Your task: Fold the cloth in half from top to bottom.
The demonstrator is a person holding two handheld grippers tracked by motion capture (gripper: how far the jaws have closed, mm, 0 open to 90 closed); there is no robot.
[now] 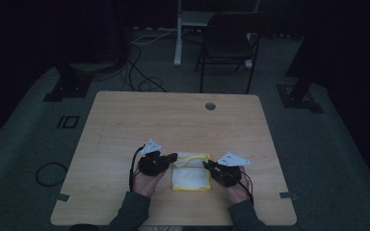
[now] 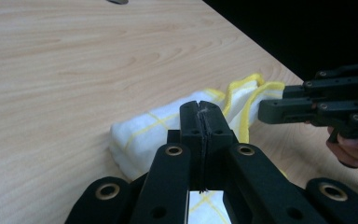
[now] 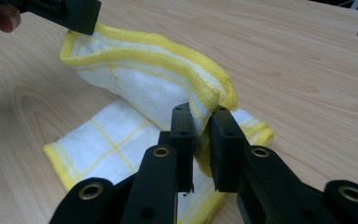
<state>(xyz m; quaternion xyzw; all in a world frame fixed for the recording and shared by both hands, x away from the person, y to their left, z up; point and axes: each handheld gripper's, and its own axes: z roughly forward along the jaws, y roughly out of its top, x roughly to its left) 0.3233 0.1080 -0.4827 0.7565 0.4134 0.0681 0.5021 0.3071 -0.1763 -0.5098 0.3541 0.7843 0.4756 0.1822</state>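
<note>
Wooden and pale, the table (image 1: pixel 125 125) was seen spread under both hands, with a round cable hole (image 1: pixel 210 106) near its far edge. Behind it, on the grey floor, a dark chair (image 1: pixel 227 43) was placed beside a white post.

On the near middle of the table, a white cloth with yellow edging and thin yellow lines (image 1: pixel 191 174) was laid, folded, between the two grippers. Its far edge was lifted off the lower layers and held up as a raised fold, as was shown in the right gripper view (image 3: pixel 158 74).

The left gripper (image 1: pixel 172 158) was held at the cloth's left far corner; in its own view the jaws were seen pressed together, and a bit of cloth appeared to be pinched between them (image 2: pixel 200 122). The right gripper (image 1: pixel 205 165) was held at the cloth's right far corner, its jaws clamped on the yellow hem (image 3: pixel 201 133).
</note>
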